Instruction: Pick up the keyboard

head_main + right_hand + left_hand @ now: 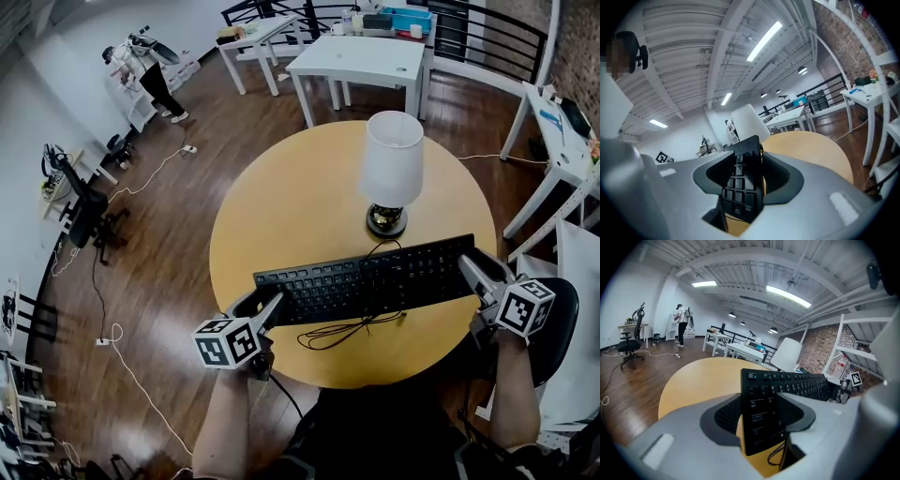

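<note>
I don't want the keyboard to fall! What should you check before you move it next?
1. The left gripper is shut on the keyboard at its left end: ok.
2. The right gripper is shut on its right end: ok.
3. The lamp is upright and not touching the keyboard: ok.
4. The cable lies in loose loops on the table and might drag or snag: not ok.
5. Where the cable's far end goes: cannot tell.

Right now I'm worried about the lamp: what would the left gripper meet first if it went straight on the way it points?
The keyboard, clamped in the left gripper; beyond it the lamp looks near that line, though depth is unclear.
</note>
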Demonstrator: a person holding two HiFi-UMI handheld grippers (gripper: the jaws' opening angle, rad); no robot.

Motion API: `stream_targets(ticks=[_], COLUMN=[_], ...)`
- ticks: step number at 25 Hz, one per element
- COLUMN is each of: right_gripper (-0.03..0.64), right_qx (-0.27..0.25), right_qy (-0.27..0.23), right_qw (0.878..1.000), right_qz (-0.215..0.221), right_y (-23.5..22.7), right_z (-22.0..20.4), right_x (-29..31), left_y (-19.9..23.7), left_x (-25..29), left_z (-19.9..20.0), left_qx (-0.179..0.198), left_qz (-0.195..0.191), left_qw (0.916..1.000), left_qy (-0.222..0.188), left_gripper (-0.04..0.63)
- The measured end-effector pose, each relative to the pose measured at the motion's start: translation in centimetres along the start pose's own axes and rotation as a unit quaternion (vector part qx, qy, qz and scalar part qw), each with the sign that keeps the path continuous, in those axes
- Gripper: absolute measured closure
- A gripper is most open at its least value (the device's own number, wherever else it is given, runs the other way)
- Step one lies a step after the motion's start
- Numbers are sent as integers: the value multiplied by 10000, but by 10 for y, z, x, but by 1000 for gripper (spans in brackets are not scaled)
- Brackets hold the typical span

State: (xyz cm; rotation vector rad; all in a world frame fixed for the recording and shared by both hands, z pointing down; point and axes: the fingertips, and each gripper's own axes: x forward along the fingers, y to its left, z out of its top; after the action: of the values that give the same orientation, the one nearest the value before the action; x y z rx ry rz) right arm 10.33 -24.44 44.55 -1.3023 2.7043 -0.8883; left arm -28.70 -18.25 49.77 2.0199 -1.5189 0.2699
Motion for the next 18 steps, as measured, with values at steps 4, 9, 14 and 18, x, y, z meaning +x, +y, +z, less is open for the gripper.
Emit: stream_targets(ticks=[4,9,14,18], right_gripper=[437,437,437,446], right_qx=[-243,-210,-414,-485], right_qy=[-22,-213,-387,-543], right_qw=[9997,9995,9982,9970], right_qz=[87,122,218,254], right_y=[11,31,37,41], right_z=[27,78,85,91], right_x=[6,6,4,0], left_y=[-3,-21,-27,-31], left_x=[-7,-28,-35,-42], left_z=[27,82,94,104], left_qx=[12,149,299,447], left_qz=[11,101,137,156], left_qw=[9999,9995,9980,9962], left_qy=[-99,-267,-531,-736], left_gripper=[278,278,278,276])
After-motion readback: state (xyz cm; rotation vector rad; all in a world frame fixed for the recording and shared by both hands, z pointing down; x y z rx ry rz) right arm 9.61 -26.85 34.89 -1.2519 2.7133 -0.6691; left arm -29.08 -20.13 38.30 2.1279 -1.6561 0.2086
